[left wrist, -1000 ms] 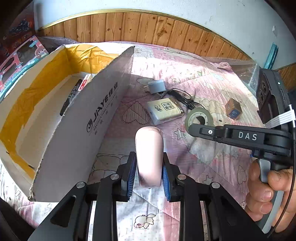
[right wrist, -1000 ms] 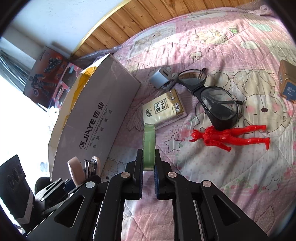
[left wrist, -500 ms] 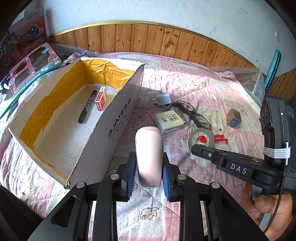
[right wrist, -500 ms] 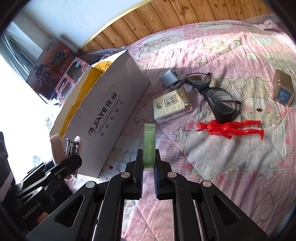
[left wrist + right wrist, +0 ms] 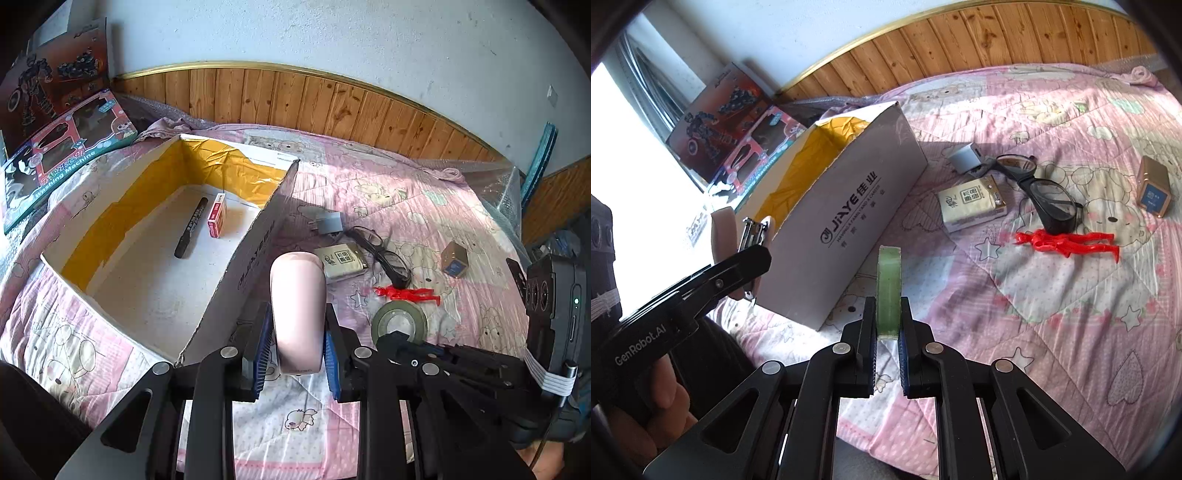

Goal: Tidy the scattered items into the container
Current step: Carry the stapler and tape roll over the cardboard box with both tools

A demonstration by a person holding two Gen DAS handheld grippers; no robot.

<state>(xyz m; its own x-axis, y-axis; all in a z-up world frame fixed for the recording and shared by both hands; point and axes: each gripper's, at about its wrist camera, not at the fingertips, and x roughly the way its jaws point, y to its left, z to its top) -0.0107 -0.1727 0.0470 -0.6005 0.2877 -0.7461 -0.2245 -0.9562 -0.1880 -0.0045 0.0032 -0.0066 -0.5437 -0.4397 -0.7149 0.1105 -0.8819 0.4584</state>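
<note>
My left gripper (image 5: 296, 332) is shut on a pale pink stapler (image 5: 297, 306), held upright above the bed near the box's near right corner. The open cardboard box (image 5: 258, 236) holds a black marker (image 5: 190, 227) and a small red pack (image 5: 217, 216). My right gripper (image 5: 888, 332) is shut on a green tape roll (image 5: 888, 291), held edge-on above the quilt, right of the box (image 5: 849, 206). Loose on the quilt lie a grey charger (image 5: 966, 157), a tissue pack (image 5: 973, 203), black glasses (image 5: 1045, 195), a red toy figure (image 5: 1067, 242) and a gold box (image 5: 1153, 186).
Toy boxes (image 5: 62, 162) lean against the wall left of the cardboard box. Wood panelling (image 5: 332, 107) runs behind the bed. Bubble wrap (image 5: 498, 184) lies at the far right corner. A hand (image 5: 646, 406) grips the left tool's handle.
Both grippers have risen and drawn back from the quilt with their loads. The box's floor, with the marker and the red pack, now shows fully in the left wrist view.
</note>
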